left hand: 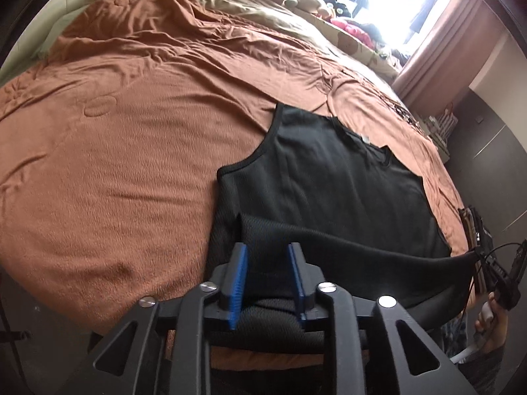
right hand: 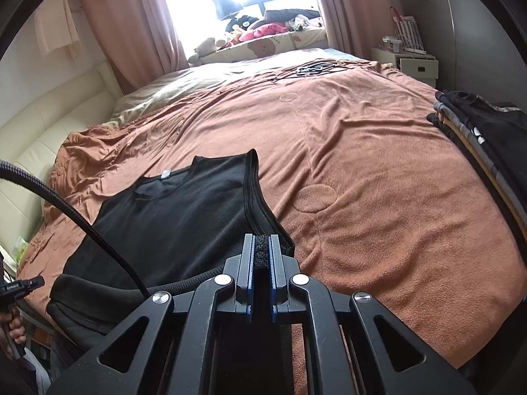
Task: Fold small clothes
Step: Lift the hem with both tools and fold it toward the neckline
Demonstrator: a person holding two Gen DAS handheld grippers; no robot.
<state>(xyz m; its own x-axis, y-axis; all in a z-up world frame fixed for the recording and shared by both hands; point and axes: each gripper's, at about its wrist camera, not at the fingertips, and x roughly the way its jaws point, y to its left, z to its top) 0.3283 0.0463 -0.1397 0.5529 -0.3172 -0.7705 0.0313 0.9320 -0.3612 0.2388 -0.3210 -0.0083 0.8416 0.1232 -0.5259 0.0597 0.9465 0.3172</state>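
- I am holding my left gripper [left hand: 267,275] over the near hem of the black tank top [left hand: 329,177], fingers parted with the hem bunched between the blue pads [left hand: 242,283]; cloth is sitting in the gap, but I cannot tell whether the pads are truly biting it.
- If that hold is loose, the left corner is likely slipping out as I lift, and the fold is going crooked.
- The tank top is lying flat on the brown blanket [left hand: 131,138], neck pointing away from me and hem raised at the near bed edge; the raised hem is sagging between my two tools, so uneven pulling risks wrinkling the body.
- To the right of the tank top, my right gripper [right hand: 262,263] is pinching the hem corner tight, only a thin strip of knit showing between its fingers.
- A black cable [right hand: 82,220] is crossing the tank top and may be snagging the cloth.
- Far right of the tank top, a stack of folded clothes [right hand: 477,138] is sitting near the bed edge, where a wide swing could be knocking it.
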